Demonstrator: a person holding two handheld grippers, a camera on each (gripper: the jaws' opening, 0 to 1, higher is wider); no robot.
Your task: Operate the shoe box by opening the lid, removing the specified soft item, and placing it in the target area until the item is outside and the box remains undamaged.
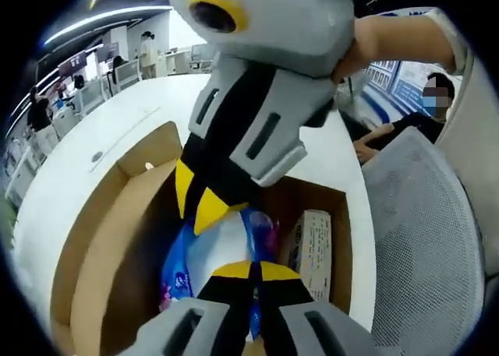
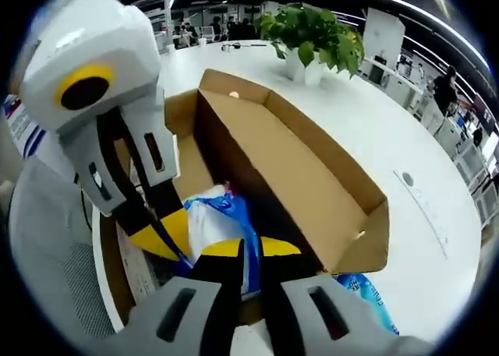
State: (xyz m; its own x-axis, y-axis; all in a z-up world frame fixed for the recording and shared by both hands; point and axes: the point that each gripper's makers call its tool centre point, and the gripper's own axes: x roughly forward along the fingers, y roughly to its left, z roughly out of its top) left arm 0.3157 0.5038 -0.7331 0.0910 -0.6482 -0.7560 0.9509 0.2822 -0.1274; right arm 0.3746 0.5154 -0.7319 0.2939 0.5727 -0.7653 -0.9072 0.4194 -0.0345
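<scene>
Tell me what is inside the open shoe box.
Inside the shoe box lie a blue-and-white plastic package and a small printed carton. Both grippers cover the package's middle; anything beneath it is hidden.

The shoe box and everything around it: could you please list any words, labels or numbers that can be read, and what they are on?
None can be read.
White carton inside the shoe box: printed lines, too small to read.
Blue and white plastic pack: print too blurred.
Wall poster: blurred.
</scene>
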